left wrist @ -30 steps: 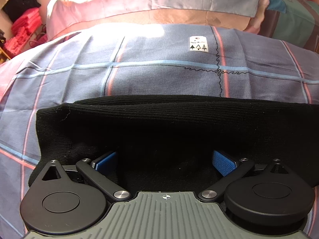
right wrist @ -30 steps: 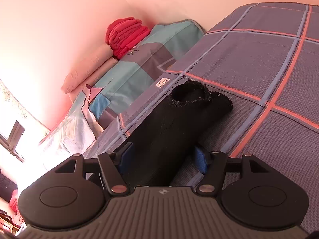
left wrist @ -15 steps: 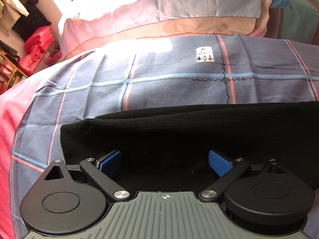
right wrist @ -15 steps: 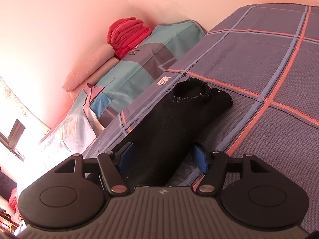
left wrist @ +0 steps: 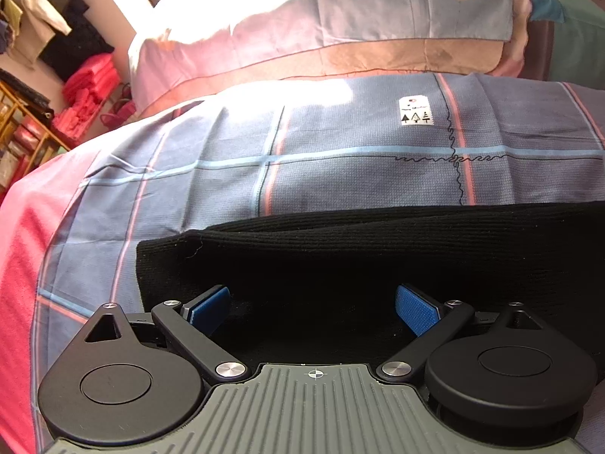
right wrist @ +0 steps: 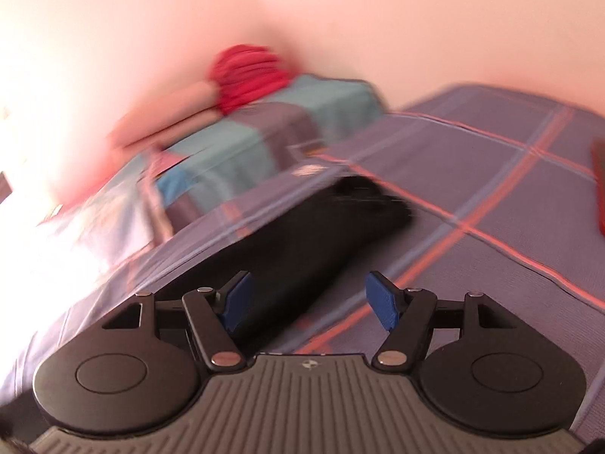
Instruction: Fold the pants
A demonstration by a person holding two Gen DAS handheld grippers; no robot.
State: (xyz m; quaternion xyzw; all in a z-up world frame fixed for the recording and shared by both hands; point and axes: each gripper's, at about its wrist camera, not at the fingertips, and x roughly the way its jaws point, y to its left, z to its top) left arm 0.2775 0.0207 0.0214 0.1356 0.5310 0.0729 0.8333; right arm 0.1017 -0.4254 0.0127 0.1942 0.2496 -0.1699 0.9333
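Black knit pants (left wrist: 340, 257) lie folded lengthwise on the checked blue-grey bedspread (left wrist: 340, 159). In the left wrist view my left gripper (left wrist: 314, 308) is open, its blue pads just above the pants near their left end, holding nothing. In the blurred right wrist view the pants (right wrist: 302, 242) stretch away as a long dark strip to a ragged far end. My right gripper (right wrist: 308, 302) is open and empty; its left pad is over the pants' near part, its right pad over bare bedspread (right wrist: 491, 196).
Pillows and a folded quilt (left wrist: 378, 26) lie along the bed's far side. A red folded stack (right wrist: 245, 75) sits on a teal quilt by the wall. Shelves with clothes (left wrist: 34, 87) stand off the bed's left edge. A red object (right wrist: 599, 185) lies at the right.
My left gripper has shifted right along the pants, so their left end shows further in. My right gripper has swung quickly, blurring the view, and drawn back from the pants; both stay open.
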